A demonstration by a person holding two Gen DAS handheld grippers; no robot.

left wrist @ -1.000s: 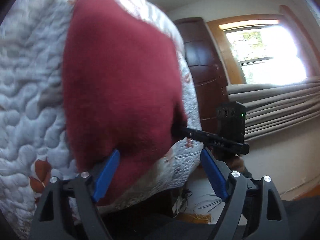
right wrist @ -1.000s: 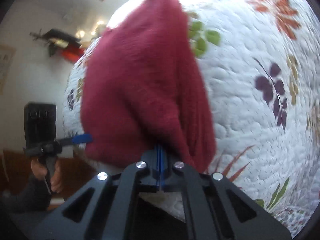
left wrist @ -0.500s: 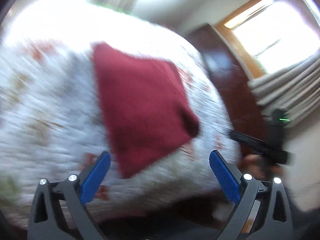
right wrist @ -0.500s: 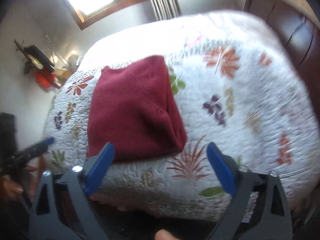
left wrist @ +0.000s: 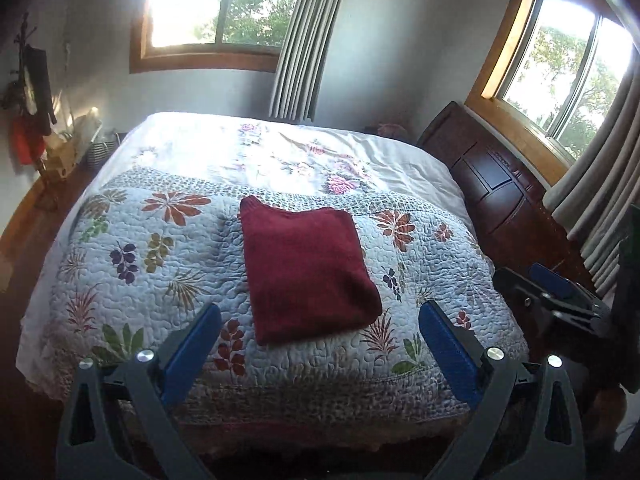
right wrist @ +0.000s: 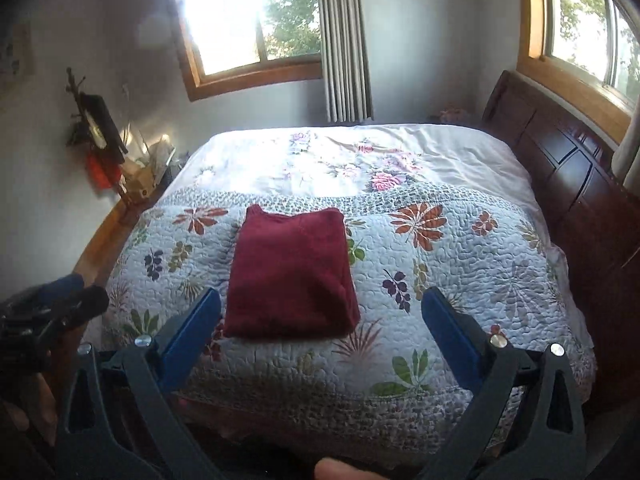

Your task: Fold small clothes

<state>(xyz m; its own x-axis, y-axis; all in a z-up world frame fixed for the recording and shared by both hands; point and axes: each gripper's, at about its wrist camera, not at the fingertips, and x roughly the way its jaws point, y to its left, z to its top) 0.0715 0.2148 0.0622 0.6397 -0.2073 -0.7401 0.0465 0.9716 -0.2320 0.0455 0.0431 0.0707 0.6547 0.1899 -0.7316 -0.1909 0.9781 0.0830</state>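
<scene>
Red garment [left wrist: 306, 270] lies on the quilt [left wrist: 132, 276], nr the foot end of the bed [left wrist: 404, 160], roughly centred side to side. Already folded to a compact rectangle, several layers thick, edges fairly square; far edge shows what looks like a neckline dip. Nothing else on the bed w/ it.

L gripper [left wrist: 320, 336]: jaws wide apart, empty, held clear of the bed w/ garment framed between the blue pads. R gripper [right wrist: 320, 320]: same, jaws spread, nothing in them, off the cloth. Each gripper shows at the edge of the other's view.

Handling, judged: looks like knit or fleece, fuzzy nap. Soft, light, no stiffness; will sag and slump if lifted by one point. Layers prob. slide on each other, so a one-corner pinch would likely peel only the top layer and undo the fold. Not fragile, not slippery; pads should bite well.

Where to grip: if moving the bundle, take both near corners [right wrist: 240, 330], jaws going deep enough to catch all layers, lift level w/ both sides together. Quilt is puffy underneath; low jaw could snag it, so keep the approach shallow.

Fold appears done for this piece.
</scene>
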